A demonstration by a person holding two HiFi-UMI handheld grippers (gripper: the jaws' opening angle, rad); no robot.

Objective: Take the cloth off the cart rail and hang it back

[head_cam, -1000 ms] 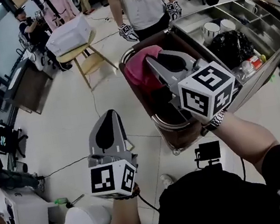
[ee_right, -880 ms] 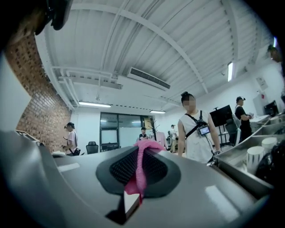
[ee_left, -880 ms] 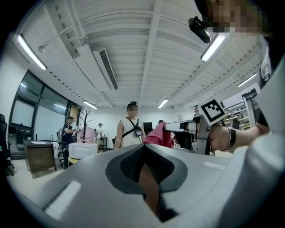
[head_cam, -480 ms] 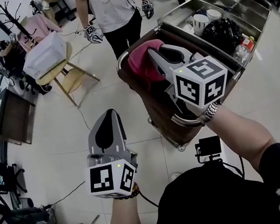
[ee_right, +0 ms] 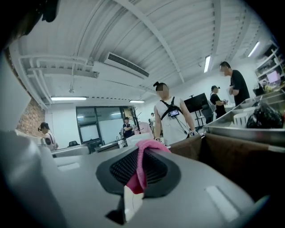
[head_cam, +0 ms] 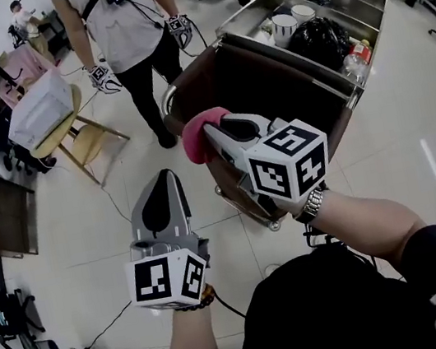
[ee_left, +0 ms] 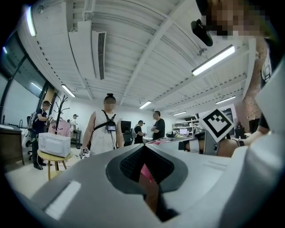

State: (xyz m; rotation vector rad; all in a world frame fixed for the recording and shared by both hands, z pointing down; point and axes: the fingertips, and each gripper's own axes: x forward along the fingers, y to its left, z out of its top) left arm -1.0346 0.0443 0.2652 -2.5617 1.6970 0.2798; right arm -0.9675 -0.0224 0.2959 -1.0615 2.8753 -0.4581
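Note:
My right gripper (head_cam: 208, 130) is shut on a pink cloth (head_cam: 198, 136), which hangs bunched from its tips, just left of the cart's curved steel rail (head_cam: 167, 103) and off it. In the right gripper view the cloth (ee_right: 146, 147) drapes over the closed tips (ee_right: 141, 150), with the cart's brown bag (ee_right: 231, 156) at the right. My left gripper (head_cam: 164, 177) is lower left over the floor, shut and holding nothing. Through the slit at its tips (ee_left: 144, 150) in the left gripper view a strip of the pink cloth (ee_left: 146, 173) shows beyond.
The cart (head_cam: 268, 77) has a brown bag and a steel tray holding a black bag (head_cam: 319, 39), cups (head_cam: 285, 25) and a bottle (head_cam: 355, 60). A person in a white vest (head_cam: 123, 36) stands by the rail. A wooden chair with a white box (head_cam: 39, 109) stands at the left.
The pink cloth, which lay over the cart's rail end, has come off it in my right gripper, drawn left and towards me. The left gripper stays low at the left.

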